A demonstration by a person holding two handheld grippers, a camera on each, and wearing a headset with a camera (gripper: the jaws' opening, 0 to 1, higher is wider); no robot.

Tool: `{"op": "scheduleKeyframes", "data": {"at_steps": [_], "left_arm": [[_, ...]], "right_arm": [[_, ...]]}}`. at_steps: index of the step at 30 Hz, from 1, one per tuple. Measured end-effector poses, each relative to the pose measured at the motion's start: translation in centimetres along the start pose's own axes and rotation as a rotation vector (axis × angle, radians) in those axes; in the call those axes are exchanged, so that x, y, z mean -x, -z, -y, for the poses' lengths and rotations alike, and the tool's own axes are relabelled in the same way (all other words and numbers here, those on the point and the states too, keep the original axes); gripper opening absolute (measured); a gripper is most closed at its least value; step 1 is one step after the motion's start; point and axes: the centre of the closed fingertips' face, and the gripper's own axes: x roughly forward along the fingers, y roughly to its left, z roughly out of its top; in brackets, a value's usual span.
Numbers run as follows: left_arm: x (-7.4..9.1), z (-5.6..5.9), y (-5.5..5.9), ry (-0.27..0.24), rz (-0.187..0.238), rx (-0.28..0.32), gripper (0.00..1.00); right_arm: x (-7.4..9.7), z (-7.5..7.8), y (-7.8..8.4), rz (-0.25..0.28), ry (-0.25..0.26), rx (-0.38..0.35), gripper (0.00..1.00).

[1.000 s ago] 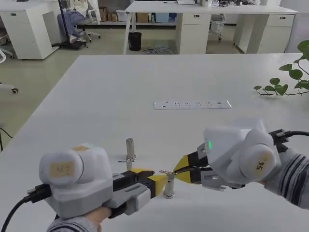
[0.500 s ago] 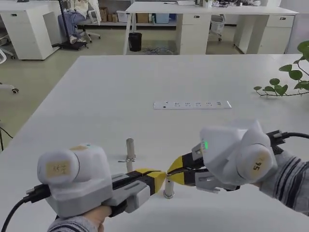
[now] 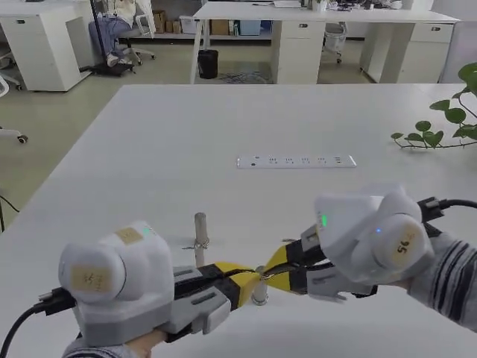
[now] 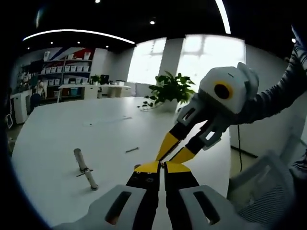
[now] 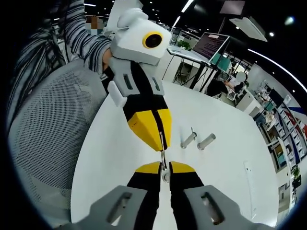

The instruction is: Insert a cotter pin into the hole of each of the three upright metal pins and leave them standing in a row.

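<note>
Two grippers are meeting low over the white workbench [image 3: 223, 149] in the head view. My left gripper [image 3: 244, 280] and my right gripper [image 3: 273, 277] are bringing their yellow tips together at an upright metal pin [image 3: 259, 293] near the bench's front edge. Behind it, leftward, a fitted pin [image 3: 200, 227] is standing with a seated cotter pin [image 3: 197, 245] crossing it.

In the left gripper view, my left jaws are pressing together with nothing clearly between them. A spare cotter pin [image 4: 133, 150] is lying on the bench beyond.

In the right gripper view, my right jaws are pinching a thin cotter pin [image 5: 163, 151] whose far end is touching the left gripper's tip. A third pin [image 5: 206, 141], seemingly bare, is standing beside the fitted one.

I am judging this the second insertion. The next move is calling for lining the cotter pin's end up with the hole and pushing level without tipping the pin.
</note>
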Motion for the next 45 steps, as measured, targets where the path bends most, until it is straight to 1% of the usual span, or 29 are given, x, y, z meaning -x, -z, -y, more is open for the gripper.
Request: {"op": "scheduleKeyframes", "data": {"at_steps": [2,4,5,7,9,12,16,20,22,25,27,31,32,33,34,35,36,37,38,39,40,41,42,43,44,45], "left_arm": [[0.0,0.3,0.1,0.028,-0.013,-0.042,0.00],[0.0,0.5,0.1,0.042,-0.016,-0.060,0.00],[0.1,0.7,0.1,0.056,-0.021,-0.080,0.00],[0.1,1.0,0.1,0.082,-0.018,-0.096,0.00],[0.2,1.3,0.0,0.103,-0.010,-0.112,0.00],[0.3,1.5,0.0,0.121,-0.013,-0.122,0.00],[0.6,1.6,0.1,0.139,-0.015,-0.122,0.00],[0.6,1.5,0.5,0.134,-0.026,-0.116,0.00],[0.5,1.4,0.6,0.124,-0.026,-0.112,0.00],[0.3,1.3,0.7,0.102,-0.026,-0.105,0.01],[0.2,0.9,0.9,0.070,-0.028,-0.090,0.01],[-0.2,0.6,0.9,0.039,-0.014,-0.084,0.14],[-0.3,0.5,1.0,0.026,-0.011,-0.084,0.17],[-0.4,0.2,1.1,0.004,-0.012,-0.084,0.19],[-0.6,-0.3,1.2,-0.034,-0.011,-0.093,0.22],[-0.7,-0.6,1.2,-0.056,-0.008,-0.100,0.24],[-0.7,-1.1,1.2,-0.098,-0.004,-0.100,0.25],[-0.9,-1.1,1.3,-0.103,0.001,-0.097,0.25],[-1.0,-1.4,1.3,-0.131,0.013,-0.082,0.25],[-1.1,-1.6,1.4,-0.144,0.012,-0.074,0.26],[-1.2,-2.1,1.6,-0.182,0.011,-0.057,0.26],[-1.3,-2.3,1.7,-0.199,0.010,-0.053,0.26],[-1.4,-2.7,1.9,-0.227,0.011,-0.047,0.26],[-1.6,-3.0,2.0,-0.257,0.016,-0.034,0.26],[-1.7,-3.1,2.1,-0.272,0.020,-0.021,0.27],[-1.8,-3.4,2.2,-0.299,0.023,-0.010,0.27]], "right_arm": [[0.1,-0.2,0.0,0.005,-0.015,-0.010,0.02],[0.2,-0.4,0.0,0.010,-0.031,-0.014,0.03],[0.2,-0.6,0.0,0.013,-0.040,-0.019,0.03],[0.3,-0.9,-0.1,0.020,-0.062,-0.027,0.03],[0.3,-1.1,-0.1,0.023,-0.072,-0.029,0.02],[0.4,-1.5,-0.1,0.026,-0.093,-0.036,0.01],[0.5,-1.7,-0.2,0.028,-0.104,-0.036,0.00],[0.6,-1.9,-0.1,0.013,-0.110,-0.027,0.00],[0.7,-1.8,-0.1,-0.006,-0.101,0.003,0.00],[0.7,-1.9,0.2,-0.035,-0.097,0.028,0.00],[0.7,-1.7,0.4,-0.051,-0.085,0.034,0.00],[0.9,-1.0,1.0,-0.074,-0.057,0.028,0.00],[0.9,-0.7,1.4,-0.086,-0.047,0.023,0.00],[1.0,-0.5,1.7,-0.096,-0.038,0.019,0.00],[1.0,-0.2,2.1,-0.109,-0.027,0.012,0.00],[1.1,0.0,2.4,-0.115,-0.017,0.008,0.00],[1.1,0.3,2.7,-0.121,-0.012,0.001,0.00],[1.2,0.4,2.9,-0.124,-0.008,-0.005,0.00],[1.2,0.6,3.1,-0.130,0.000,-0.008,0.00],[1.2,0.7,3.3,-0.135,0.005,-0.009,0.00],[1.2,0.8,3.5,-0.140,0.005,-0.012,0.00],[1.2,1.1,3.9,-0.148,0.013,-0.019,0.00],[1.2,1.2,4.1,-0.154,0.016,-0.023,0.00],[1.2,1.4,4.4,-0.161,0.021,-0.028,0.00],[1.1,1.5,4.6,-0.166,0.026,-0.032,0.00],[1.1,1.6,4.8,-0.171,0.030,-0.040,0.00]]}}
